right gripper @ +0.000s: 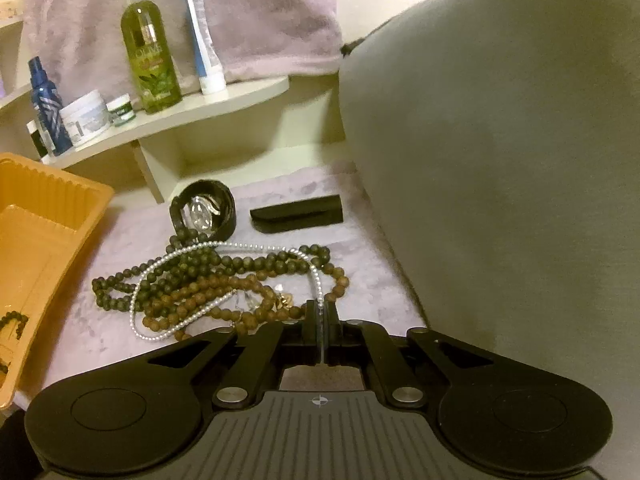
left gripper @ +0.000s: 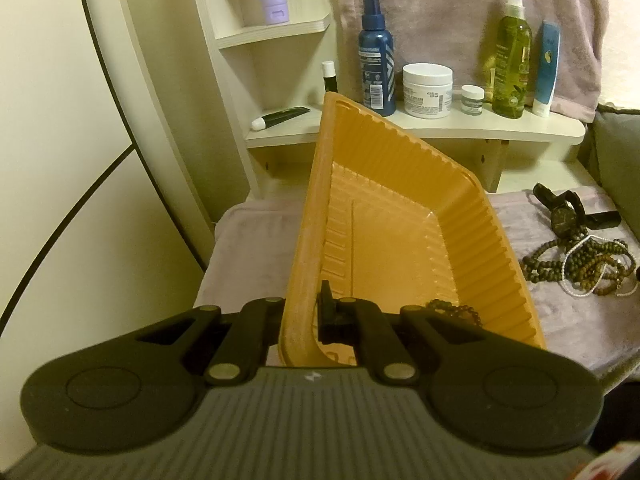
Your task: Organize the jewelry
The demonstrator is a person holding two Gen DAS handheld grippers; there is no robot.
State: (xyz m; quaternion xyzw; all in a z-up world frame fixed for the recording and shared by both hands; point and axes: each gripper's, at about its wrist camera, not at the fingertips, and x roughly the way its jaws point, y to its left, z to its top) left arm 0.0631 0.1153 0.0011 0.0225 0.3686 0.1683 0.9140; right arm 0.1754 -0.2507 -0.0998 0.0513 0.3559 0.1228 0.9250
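Now the left gripper (left gripper: 306,316) pinches the orange tray (left gripper: 472,220) wall, steadying it. The right gripper (right gripper: 320,312) is closed on the pearl strand (right gripper: 224,246); lifting it free of the tangled beads (right gripper: 208,276) likely comes next.

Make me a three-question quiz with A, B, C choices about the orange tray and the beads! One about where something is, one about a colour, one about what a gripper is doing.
1. Where is the pile of beaded necklaces?
A. on the shelf
B. on the towel beside the orange tray
C. inside the white jar

2. What colour is the tall spray bottle's liquid?
A. green
B. red
C. black

3. What is the left gripper doing?
A. hanging open
B. holding a watch
C. clamped on the orange tray rim

Answers:
1 B: the beads lie on the towel, right of the tray.
2 A: the liquid looks yellow-green.
3 C: its fingers sit on both sides of the tray wall.
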